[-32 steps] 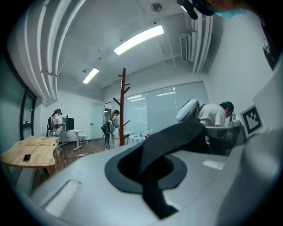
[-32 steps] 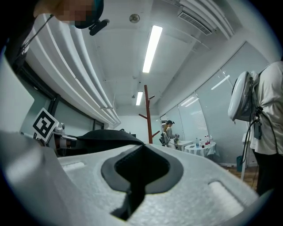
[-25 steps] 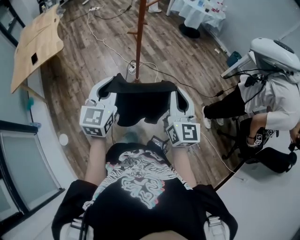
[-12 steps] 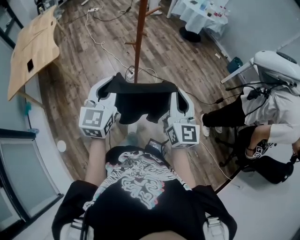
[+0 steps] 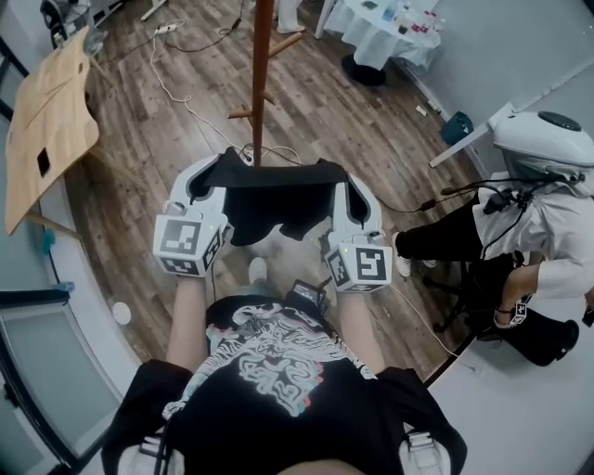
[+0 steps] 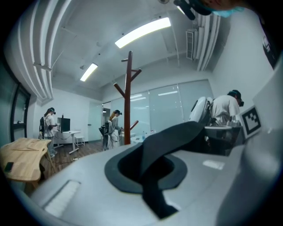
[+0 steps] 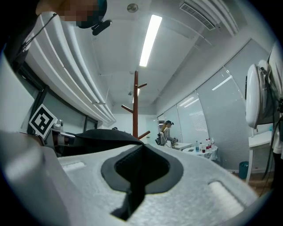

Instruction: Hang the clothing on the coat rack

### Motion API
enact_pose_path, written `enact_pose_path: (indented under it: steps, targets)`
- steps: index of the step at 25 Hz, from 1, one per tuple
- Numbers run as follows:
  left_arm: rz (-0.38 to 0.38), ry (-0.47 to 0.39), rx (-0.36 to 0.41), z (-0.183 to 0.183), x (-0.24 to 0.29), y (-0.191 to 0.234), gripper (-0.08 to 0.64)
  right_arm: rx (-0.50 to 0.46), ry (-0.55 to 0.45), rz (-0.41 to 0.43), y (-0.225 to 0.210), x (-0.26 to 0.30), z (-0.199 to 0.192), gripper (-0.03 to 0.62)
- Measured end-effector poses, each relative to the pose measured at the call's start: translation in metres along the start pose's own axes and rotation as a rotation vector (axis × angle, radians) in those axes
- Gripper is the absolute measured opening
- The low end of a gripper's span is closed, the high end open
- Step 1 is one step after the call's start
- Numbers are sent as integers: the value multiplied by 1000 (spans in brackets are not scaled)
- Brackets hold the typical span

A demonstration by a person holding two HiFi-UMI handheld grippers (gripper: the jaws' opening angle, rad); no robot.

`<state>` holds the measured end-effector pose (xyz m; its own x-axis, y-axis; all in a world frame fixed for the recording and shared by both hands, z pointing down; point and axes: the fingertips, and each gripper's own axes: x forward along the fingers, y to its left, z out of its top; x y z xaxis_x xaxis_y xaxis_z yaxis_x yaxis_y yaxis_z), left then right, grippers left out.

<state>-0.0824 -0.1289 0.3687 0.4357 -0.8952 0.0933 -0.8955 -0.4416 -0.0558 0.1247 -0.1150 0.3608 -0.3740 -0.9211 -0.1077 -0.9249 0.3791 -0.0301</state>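
Both grippers were clamped on the clothing: the left gripper point(image 5: 212, 176) had its jaws pressed together on one top corner of the black garment point(image 5: 278, 199) and the right gripper point(image 5: 342, 181) on the other, a fold of dark cloth pinched in each gripper view. The garment was stretched level between them, its top edge taut and its body sagging towards the person's chest. Below lay the wooden floor point(image 5: 167, 139), with the widest bare stretch ahead and to the left of the grippers. A tilted wooden tabletop point(image 5: 51, 121) closed that stretch on the left, and a glass partition point(image 5: 46, 371) ran along the near left edge. On the right, the corner of a white table point(image 5: 529, 390) cut in at the bottom, and a seated person point(image 5: 538, 223) beside it took up the right side, legs reaching in towards the right gripper. A round table with a white cloth point(image 5: 385, 28) stood at the far right. The coat rack point(image 5: 257, 83) rose straight ahead, its brown pole meeting the far edge of the garment in the head view, nearer the left gripper, with short pegs angling off both sides. A white cable point(image 5: 186, 97) trailed over the floor to the left of the pole, and a small white round thing point(image 5: 122, 313) lay near the partition.
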Motion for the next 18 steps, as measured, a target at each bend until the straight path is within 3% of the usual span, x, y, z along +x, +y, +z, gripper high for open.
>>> enact_pose_path:
  steps: [10,18]
  targets:
    - [-68,7,14,-2,74,24,6,12,4,-62,-35,73,-16,8]
    - [-106,30,4,-14,108,33,6,5,7,-98,-53,100,-25,8]
